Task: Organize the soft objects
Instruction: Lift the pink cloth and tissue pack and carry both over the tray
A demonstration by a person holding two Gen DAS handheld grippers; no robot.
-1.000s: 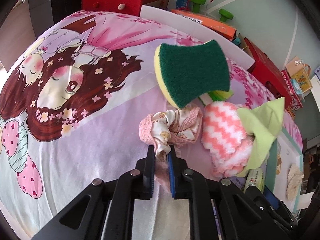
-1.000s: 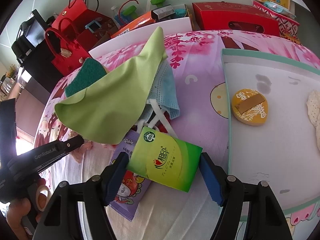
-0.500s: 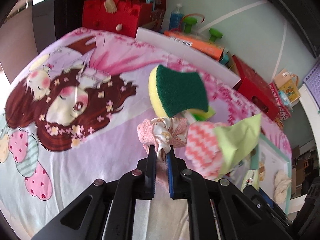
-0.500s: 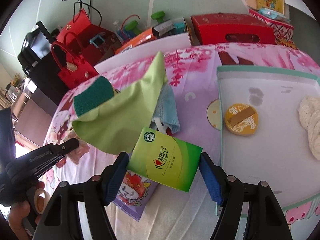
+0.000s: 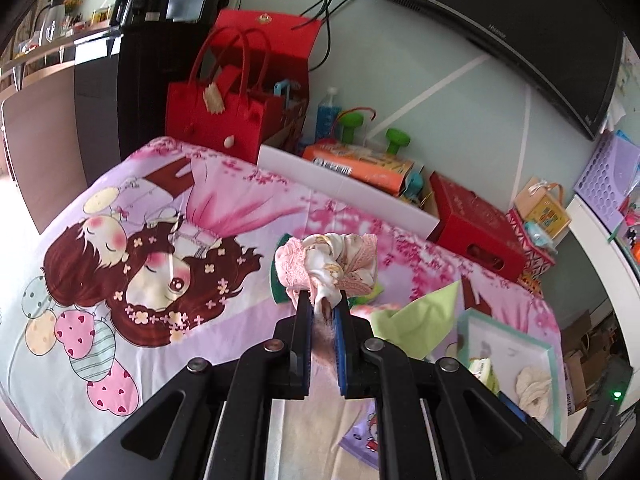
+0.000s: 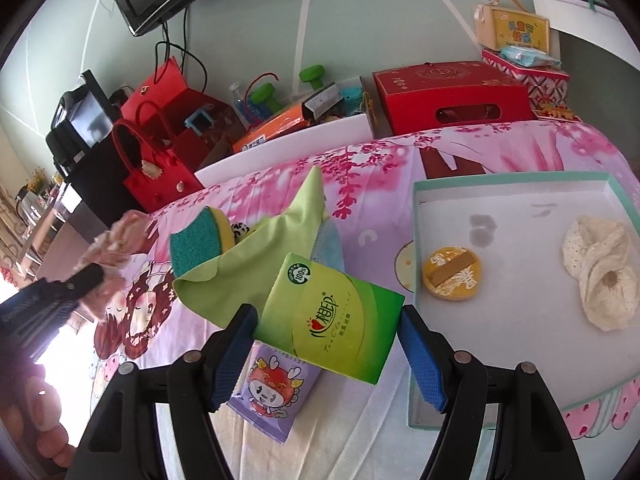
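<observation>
My left gripper (image 5: pixel 323 304) is shut on a pink frilly scrunchie (image 5: pixel 328 260), held up above the cartoon-print bedsheet (image 5: pixel 120 320). From the right wrist view the scrunchie (image 6: pixel 116 240) hangs at the far left. My right gripper (image 6: pixel 326 320) is shut on a green tissue pack (image 6: pixel 332 316), lifted over a purple packet (image 6: pixel 272 396). On the sheet beyond lie a green cloth (image 6: pixel 272 248), a green-and-yellow sponge (image 6: pixel 196 244) and a blue mask (image 6: pixel 330 244), partly covered. The teal-rimmed tray (image 6: pixel 512 178) at right holds a yellow puff (image 6: pixel 452 276) and a cream cloth (image 6: pixel 600 272).
A red felt bag (image 5: pixel 216 120), a white foam board (image 5: pixel 344 188) and a red box (image 5: pixel 472 224) line the far side of the bed. A person's hand (image 6: pixel 40 420) shows at the lower left in the right wrist view. A monitor (image 5: pixel 480 20) hangs on the wall.
Both grippers have risen. The scrunchie has come up off the sheet in the left gripper, and the tissue pack has lifted with the right one. The pile on the bed looks smaller and farther.
</observation>
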